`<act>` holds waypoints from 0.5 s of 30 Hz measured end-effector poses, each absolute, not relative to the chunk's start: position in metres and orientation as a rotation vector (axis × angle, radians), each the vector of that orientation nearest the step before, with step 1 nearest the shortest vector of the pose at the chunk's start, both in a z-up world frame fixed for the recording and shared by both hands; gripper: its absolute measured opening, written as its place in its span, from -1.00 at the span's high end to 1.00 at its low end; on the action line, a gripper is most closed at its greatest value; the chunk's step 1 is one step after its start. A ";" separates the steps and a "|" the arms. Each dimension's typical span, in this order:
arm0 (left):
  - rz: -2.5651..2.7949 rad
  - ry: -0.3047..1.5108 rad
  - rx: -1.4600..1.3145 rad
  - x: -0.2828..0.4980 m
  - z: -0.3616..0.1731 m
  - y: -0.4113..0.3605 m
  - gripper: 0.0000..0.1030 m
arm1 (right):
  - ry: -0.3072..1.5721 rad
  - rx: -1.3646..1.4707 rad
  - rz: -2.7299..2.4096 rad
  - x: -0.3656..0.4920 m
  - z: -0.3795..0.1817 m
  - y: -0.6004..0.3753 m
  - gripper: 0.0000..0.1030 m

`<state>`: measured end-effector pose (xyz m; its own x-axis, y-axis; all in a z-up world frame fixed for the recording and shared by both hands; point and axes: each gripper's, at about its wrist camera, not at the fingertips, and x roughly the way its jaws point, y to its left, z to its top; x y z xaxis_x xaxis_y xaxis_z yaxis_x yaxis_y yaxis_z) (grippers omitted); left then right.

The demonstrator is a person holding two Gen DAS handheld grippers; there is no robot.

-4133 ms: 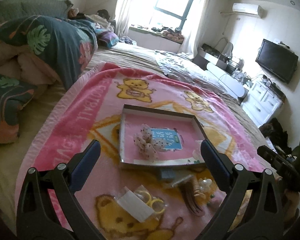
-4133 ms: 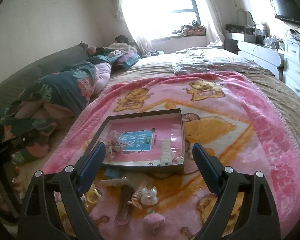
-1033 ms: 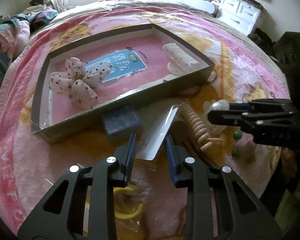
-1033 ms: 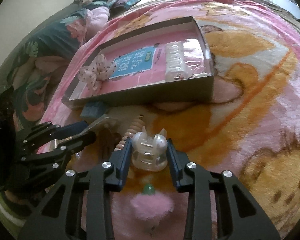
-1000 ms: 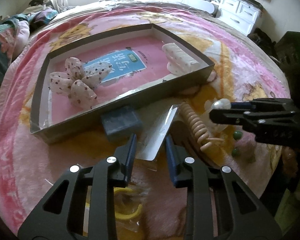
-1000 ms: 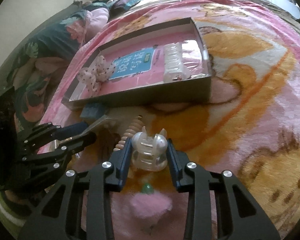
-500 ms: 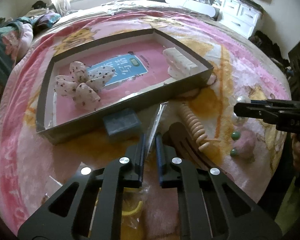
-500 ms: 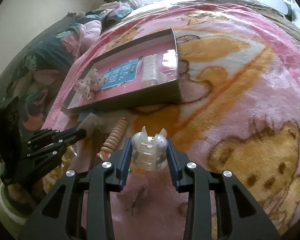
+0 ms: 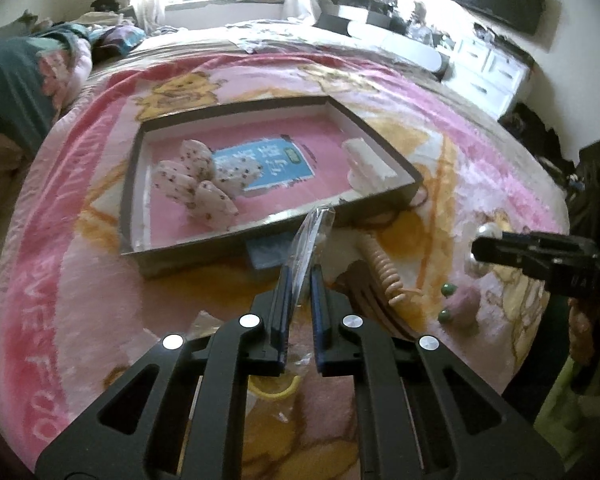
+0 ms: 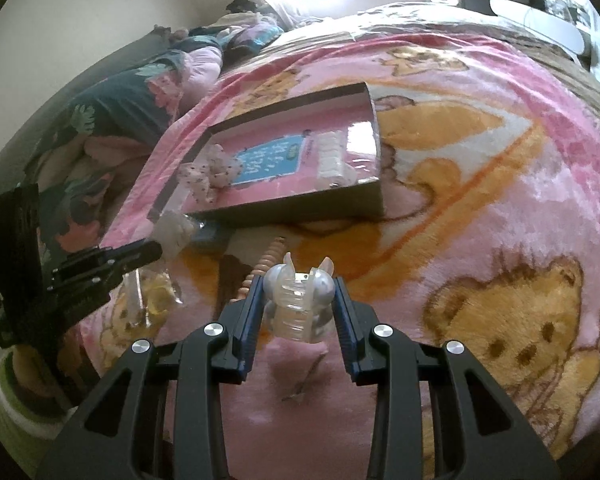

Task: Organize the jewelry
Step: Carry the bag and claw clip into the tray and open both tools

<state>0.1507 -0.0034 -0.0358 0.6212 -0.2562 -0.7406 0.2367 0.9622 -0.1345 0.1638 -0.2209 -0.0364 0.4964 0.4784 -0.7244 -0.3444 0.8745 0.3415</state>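
The job looks partly done. The tray (image 9: 148, 258) lies on the pink blanket (image 9: 76, 320) on the bed, and two pieces are already in it: a spotted bow (image 9: 198, 186) toward its left side and a white clip (image 9: 366, 162) at its right end, either side of a blue label (image 9: 266, 162) on the tray floor. Both tools are loaded. The left tool (image 9: 300, 280) is clenched on a clear packet (image 9: 310, 240), which stands up edge-on from between its fingers and reaches to the tray's near wall without being inside. The right tool (image 10: 298, 300) grips a clear claw clip (image 10: 298, 304), held above the blanket, well short of the tray and to its near right; from the left camera that tool (image 9: 480, 250) shows at the right edge, pearl-like ends of the clip peeping out. So two pieces are mid-carry and, by my reading, bound for the tray. Left on the blanket in front of the tray are a small blue box (image 9: 266, 254) against the near wall, a peach spiral hair tie (image 9: 382, 270), a dark comb (image 9: 364, 292) beside it, a pink fuzzy piece with green beads (image 9: 458, 306), and a yellow ring in a bag (image 9: 274, 386) under the left tool. I judge the work less than half finished: two placed, two in hand, about five waiting.
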 end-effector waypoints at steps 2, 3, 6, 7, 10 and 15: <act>-0.269 0.845 -0.044 0.149 -0.032 0.004 0.94 | 0.920 0.153 0.509 0.162 -0.033 -0.217 0.37; -0.261 0.840 -0.057 0.148 -0.029 0.009 0.94 | 0.916 0.148 0.514 0.162 -0.031 -0.214 0.37; -0.242 0.830 -0.083 0.148 -0.025 0.020 0.94 | 0.906 0.137 0.529 0.162 -0.026 -0.206 0.37; -0.235 0.825 -0.089 0.147 -0.023 0.024 0.94 | 0.903 0.132 0.535 0.162 -0.024 -0.202 0.37; -0.220 0.817 -0.110 0.147 -0.020 0.033 0.94 | 0.894 0.119 0.552 0.163 -0.019 -0.193 0.37; -0.192 0.800 -0.139 0.148 -0.016 0.048 0.94 | 0.887 0.097 0.576 0.166 -0.014 -0.177 0.37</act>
